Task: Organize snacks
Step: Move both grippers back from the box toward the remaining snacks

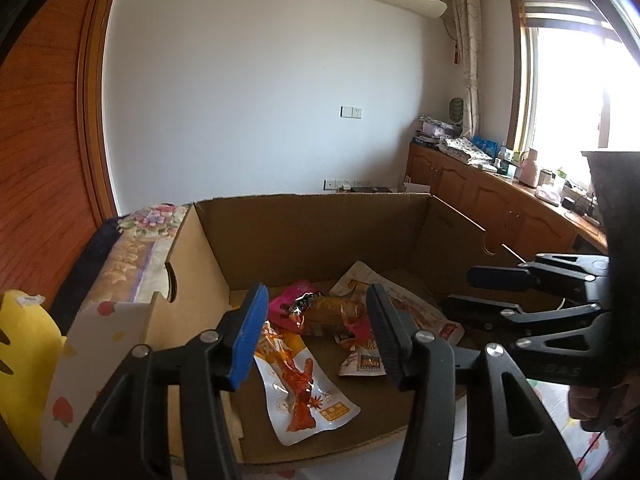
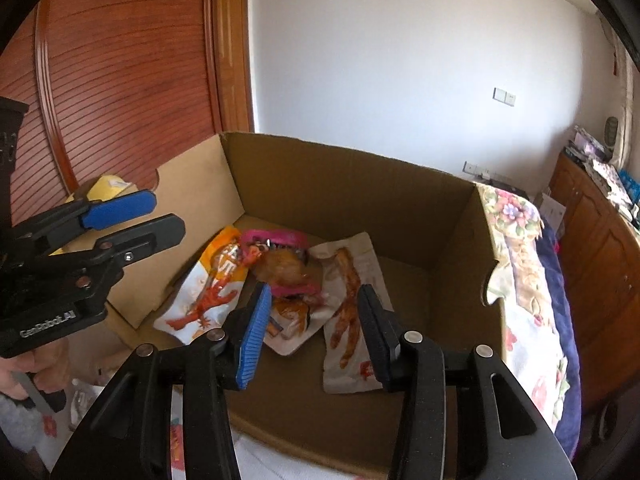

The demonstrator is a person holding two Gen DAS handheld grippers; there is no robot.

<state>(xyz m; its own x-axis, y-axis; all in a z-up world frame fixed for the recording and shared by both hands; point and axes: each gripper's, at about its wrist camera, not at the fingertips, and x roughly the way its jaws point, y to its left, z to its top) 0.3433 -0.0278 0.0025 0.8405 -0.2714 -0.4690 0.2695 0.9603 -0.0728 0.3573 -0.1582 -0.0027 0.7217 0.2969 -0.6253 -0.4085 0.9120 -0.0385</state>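
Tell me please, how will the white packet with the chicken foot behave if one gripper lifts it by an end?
The chicken-foot packet is a thin film pouch lying flat in the cardboard box, so it probably droops. Its glossy surface may slip. It looks light.

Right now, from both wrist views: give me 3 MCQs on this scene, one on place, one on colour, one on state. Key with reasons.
1. Where do the snack packets lie?
A. on the floor of the cardboard box
B. on the wooden cabinet
C. on the yellow cushion

2. What colour is the wrapper under the brown snack in the middle of the pile?
A. green
B. pink
C. black

3. How do the two grippers stand?
A. both clamped on packets
B. left holds a packet, right empty
C. both open, nothing between the pads

Key: A, the packets rest inside the cardboard box. B, the pink packet shows around the brown snack. C, left gripper and right gripper hover above the pile with bare pads.
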